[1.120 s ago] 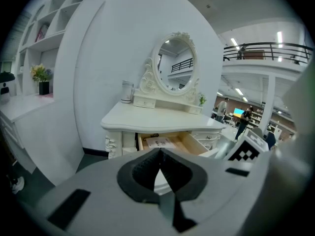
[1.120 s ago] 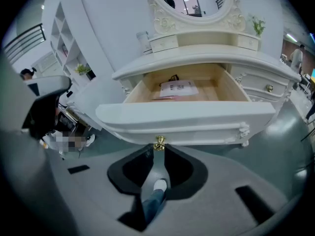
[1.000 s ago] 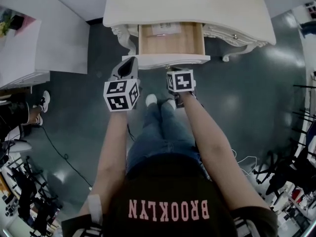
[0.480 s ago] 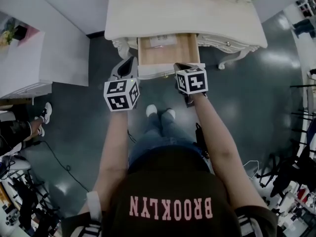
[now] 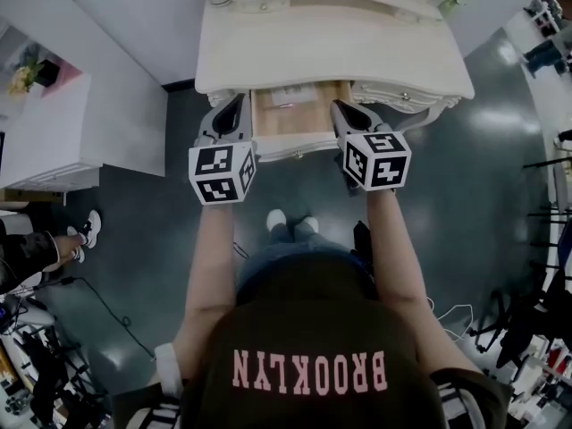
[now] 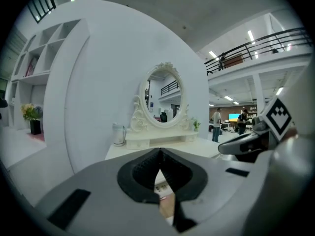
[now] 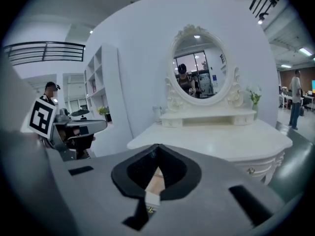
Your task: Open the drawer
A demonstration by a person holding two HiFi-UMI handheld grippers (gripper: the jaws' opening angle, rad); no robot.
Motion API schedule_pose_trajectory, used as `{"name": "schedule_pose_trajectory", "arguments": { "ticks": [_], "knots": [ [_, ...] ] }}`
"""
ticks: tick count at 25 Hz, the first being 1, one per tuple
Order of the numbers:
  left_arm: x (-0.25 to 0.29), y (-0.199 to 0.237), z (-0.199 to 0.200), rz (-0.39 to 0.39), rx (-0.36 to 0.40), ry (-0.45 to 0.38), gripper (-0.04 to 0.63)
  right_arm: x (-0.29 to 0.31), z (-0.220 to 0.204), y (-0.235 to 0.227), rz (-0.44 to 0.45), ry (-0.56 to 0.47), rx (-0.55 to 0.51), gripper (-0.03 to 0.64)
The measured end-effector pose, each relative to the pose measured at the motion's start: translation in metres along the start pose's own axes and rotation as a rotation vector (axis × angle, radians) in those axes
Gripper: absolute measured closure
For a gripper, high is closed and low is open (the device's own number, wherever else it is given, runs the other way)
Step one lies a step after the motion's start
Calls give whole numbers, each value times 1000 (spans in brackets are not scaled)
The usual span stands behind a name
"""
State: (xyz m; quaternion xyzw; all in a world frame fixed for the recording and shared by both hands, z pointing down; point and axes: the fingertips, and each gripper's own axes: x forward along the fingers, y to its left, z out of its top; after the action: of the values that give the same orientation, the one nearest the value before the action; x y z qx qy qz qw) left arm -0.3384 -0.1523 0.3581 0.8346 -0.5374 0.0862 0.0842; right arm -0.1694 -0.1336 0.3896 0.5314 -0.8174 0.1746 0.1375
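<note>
I judge the task done: the drawer (image 5: 295,119) stands pulled out at the front edge of the dressing table (image 5: 331,34), wooden inside showing. My left gripper (image 5: 237,103) and right gripper (image 5: 340,108) flank it, jaws pressed together on nothing. There is open floor (image 5: 295,190) in front of the drawer for backing away.

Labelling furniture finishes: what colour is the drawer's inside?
Light wood; the drawer shows best in the head view.

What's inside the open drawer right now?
The drawer shows a wooden floor and one pale flat thing, maybe paper, near the back. Its rear part is hidden under the table top.
</note>
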Motion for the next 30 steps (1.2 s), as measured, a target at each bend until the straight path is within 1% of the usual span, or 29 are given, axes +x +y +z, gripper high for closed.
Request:
{"name": "schedule_pose_trajectory", "arguments": {
  "ticks": [3, 9, 18, 23, 27, 30],
  "knots": [
    [-2, -3, 25, 1, 27, -50, 591, -9, 27, 6, 14, -73, -56, 620],
    [-5, -15, 73, -4, 93, -150, 591, -29, 80, 3, -2, -198, -133, 621],
    [-10, -27, 126, -8, 162, -257, 591, -65, 143, -8, -45, -365, -236, 621],
    [-16, -29, 148, 0, 187, -300, 591, -81, 165, -11, -57, -420, -276, 621],
    [-18, -34, 158, -9, 194, -316, 591, -93, 177, -11, -66, -464, -301, 620],
    [-20, -32, 160, -8, 201, -316, 591, -94, 179, -11, -73, -473, -296, 621]
  ]
}}
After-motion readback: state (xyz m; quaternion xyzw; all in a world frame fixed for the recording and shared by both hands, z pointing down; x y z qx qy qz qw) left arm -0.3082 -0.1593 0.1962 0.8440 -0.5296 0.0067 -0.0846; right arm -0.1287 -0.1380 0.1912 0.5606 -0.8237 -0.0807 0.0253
